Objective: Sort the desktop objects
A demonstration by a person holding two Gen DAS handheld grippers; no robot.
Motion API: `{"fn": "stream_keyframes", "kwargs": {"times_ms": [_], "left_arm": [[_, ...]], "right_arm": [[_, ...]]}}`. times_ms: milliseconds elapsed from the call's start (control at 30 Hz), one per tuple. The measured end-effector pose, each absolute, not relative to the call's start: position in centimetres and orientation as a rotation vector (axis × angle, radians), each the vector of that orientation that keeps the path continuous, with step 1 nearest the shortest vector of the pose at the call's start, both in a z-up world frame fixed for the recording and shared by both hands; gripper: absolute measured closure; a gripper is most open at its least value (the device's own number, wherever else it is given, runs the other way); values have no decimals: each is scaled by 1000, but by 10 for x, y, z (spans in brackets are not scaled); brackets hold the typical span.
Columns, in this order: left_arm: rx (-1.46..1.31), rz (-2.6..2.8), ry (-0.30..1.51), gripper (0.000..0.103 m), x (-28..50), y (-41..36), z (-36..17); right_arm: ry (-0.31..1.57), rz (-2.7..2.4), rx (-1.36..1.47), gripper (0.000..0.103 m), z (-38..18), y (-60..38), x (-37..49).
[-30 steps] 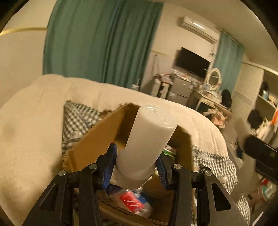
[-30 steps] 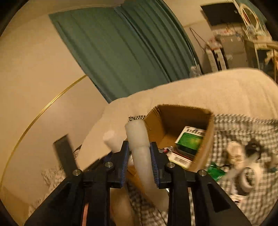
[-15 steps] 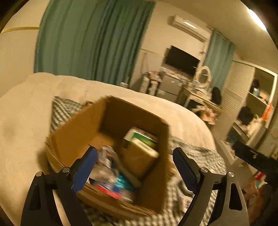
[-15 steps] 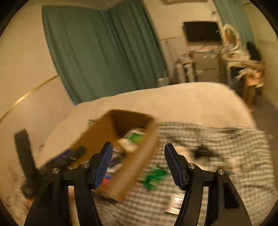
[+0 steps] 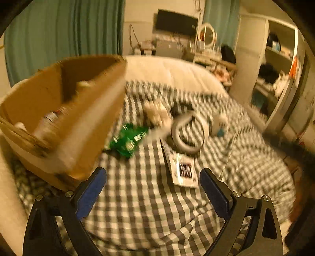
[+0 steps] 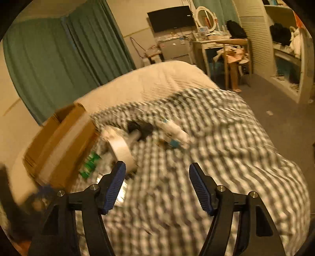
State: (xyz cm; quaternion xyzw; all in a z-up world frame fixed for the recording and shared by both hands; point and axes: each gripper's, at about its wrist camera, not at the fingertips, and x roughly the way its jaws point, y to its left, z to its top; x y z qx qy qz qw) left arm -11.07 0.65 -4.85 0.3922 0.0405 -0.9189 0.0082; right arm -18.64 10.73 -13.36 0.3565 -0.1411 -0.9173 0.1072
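Observation:
A brown cardboard box (image 5: 65,116) (image 6: 59,141) stands on the checked cloth (image 5: 141,197) at the left, with several items inside. To its right lie a green packet (image 5: 128,139) (image 6: 89,164), a white tape roll (image 5: 189,134) (image 6: 122,149), a flat printed packet (image 5: 183,169), a black object (image 6: 140,128) and a white tube (image 6: 173,132). My left gripper (image 5: 152,189) hangs open over the cloth, right of the box corner. My right gripper (image 6: 157,185) is open too, just right of the tape roll. Both views are blurred by motion.
The checked cloth (image 6: 196,157) covers a cream bed (image 6: 149,82). Green curtains (image 5: 65,37) hang behind. A desk with a mirror (image 6: 206,15), a television (image 6: 171,17) and open shelves (image 6: 285,49) stand at the far right, past the bed's edge.
One second ago each gripper was shut on a white cylinder above the box. Both have let go and opened, then swung right from the box toward the loose items.

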Motion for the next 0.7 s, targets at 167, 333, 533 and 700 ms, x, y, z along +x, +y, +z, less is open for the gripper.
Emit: {"fn": "stream_keyframes", "kwargs": {"times_ms": [167, 333, 533, 700], "left_arm": [[1312, -2789, 95, 5, -131, 18, -82], [1343, -2775, 50, 5, -138, 28, -98], [1331, -2799, -40, 5, -145, 43, -107], [1332, -2802, -139, 5, -154, 58, -112]], "right_arm": [[-65, -2741, 1007, 28, -143, 73, -206], [-196, -2681, 1136, 28, -183, 88, -232], [89, -2838, 1104, 28, -197, 97, -261], [72, -2866, 1154, 28, -216, 101, -287]]}}
